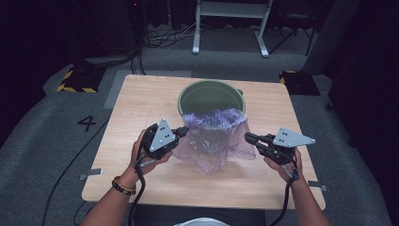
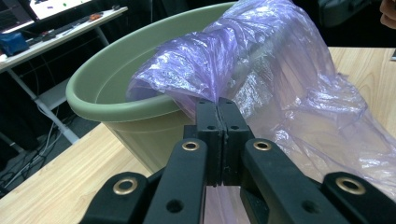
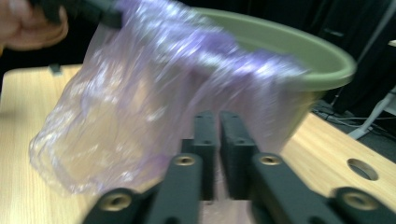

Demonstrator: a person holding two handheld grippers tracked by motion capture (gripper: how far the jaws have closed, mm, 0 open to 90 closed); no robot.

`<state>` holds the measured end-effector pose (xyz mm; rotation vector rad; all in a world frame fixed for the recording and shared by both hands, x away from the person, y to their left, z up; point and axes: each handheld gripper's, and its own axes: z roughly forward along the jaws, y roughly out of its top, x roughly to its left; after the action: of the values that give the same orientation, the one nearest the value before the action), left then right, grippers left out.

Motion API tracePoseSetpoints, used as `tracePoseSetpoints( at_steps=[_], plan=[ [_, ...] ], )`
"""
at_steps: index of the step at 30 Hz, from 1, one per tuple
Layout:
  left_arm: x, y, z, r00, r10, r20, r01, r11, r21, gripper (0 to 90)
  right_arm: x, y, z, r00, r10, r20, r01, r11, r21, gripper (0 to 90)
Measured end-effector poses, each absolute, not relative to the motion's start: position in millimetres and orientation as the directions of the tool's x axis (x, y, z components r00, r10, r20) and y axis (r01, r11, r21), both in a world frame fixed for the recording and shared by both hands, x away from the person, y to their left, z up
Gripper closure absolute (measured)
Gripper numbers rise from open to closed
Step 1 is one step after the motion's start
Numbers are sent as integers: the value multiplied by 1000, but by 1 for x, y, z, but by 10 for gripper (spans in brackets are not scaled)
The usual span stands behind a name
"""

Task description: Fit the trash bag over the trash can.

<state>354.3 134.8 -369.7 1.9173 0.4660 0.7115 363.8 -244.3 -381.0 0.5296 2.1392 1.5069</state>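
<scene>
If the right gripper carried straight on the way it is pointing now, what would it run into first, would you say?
Most likely the purple plastic bag: the right gripper points straight into the film draped over the green bucket, whose wall seems to lie just behind it, though depth is hard to judge.

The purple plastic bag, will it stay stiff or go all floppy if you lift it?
The purple plastic bag probably goes floppy: it already sags and crinkles over the green bucket's rim. It looks thin and see-through, so likely very light. It may slip or tear if tugged hard.
</scene>
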Motion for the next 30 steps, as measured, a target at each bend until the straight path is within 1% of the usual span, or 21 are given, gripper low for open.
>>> tracePoseSetpoints(
  at_steps=[1,2,3,4,6,8,10,11,12,13,14,15,16,17,20,24,25,26,28,29,30],
  plan=[
    [354,135,-369,754,599,270,13,-425,905,890,364,-244,-381,-816,557,-153,44,323,945,760],
    [354,136,-370,754,598,271,12,-425,905,890,367,-248,-379,-794,598,-107,83,282,956,483],
    [354,136,-370,756,596,271,12,-427,904,890,371,-249,-380,-783,616,-86,112,277,954,405],
    [354,136,-370,757,596,268,15,-425,905,890,371,-249,-380,-783,616,-86,112,277,954,405],
    [355,135,-371,759,592,272,15,-433,901,890,378,-250,-385,-768,638,-64,151,277,949,297],
    [355,134,-372,761,590,270,14,-431,902,891,388,-246,-394,-758,649,-60,181,299,937,236],
    [355,134,-372,760,590,273,11,-432,902,891,392,-245,-397,-756,652,-56,191,302,934,229],
    [355,134,-372,760,588,276,8,-434,901,891,401,-243,-403,-762,646,-29,223,305,926,224],
    [355,134,-372,760,588,276,8,-434,901,890,401,-243,-403,-762,646,-29,223,305,926,224],
    [356,134,-372,761,589,274,9,-431,902,890,405,-242,-406,-769,639,-15,239,309,920,247],
    [356,134,-372,761,589,271,12,-430,903,891,408,-241,-409,-773,634,-11,245,315,917,344],
    [357,134,-371,762,590,269,13,-429,903,891,410,-240,-411,-788,615,-13,238,325,915,467],
    [358,135,-371,762,590,269,13,-429,903,891,410,-239,-411,-793,609,-15,232,325,917,568],
    [358,135,-371,762,589,269,13,-430,903,891,409,-238,-411,-800,600,-26,214,326,921,697],
    [359,137,-369,757,595,272,10,-426,905,891,402,-238,-405,-808,585,-71,145,313,939,896],
    [363,141,-363,747,602,281,8,-432,902,890,396,-241,-394,-801,591,-89,108,290,951,900],
    [364,142,-362,745,605,280,9,-429,903,890,393,-244,-383,-796,596,-103,85,279,957,900],
    [365,143,-361,744,610,274,13,-424,906,890,393,-244,-383,-796,596,-103,85,279,957,900],
    [369,146,-357,742,613,273,16,-423,906,878,392,-247,-366,-785,609,-117,58,260,964,900],
    [371,147,-354,740,616,271,20,-422,906,878,392,-247,-366,-785,609,-117,58,260,964,900],
    [373,148,-352,738,617,273,22,-426,904,871,394,-248,-355,-776,618,-125,48,256,965,900]
  ],
)
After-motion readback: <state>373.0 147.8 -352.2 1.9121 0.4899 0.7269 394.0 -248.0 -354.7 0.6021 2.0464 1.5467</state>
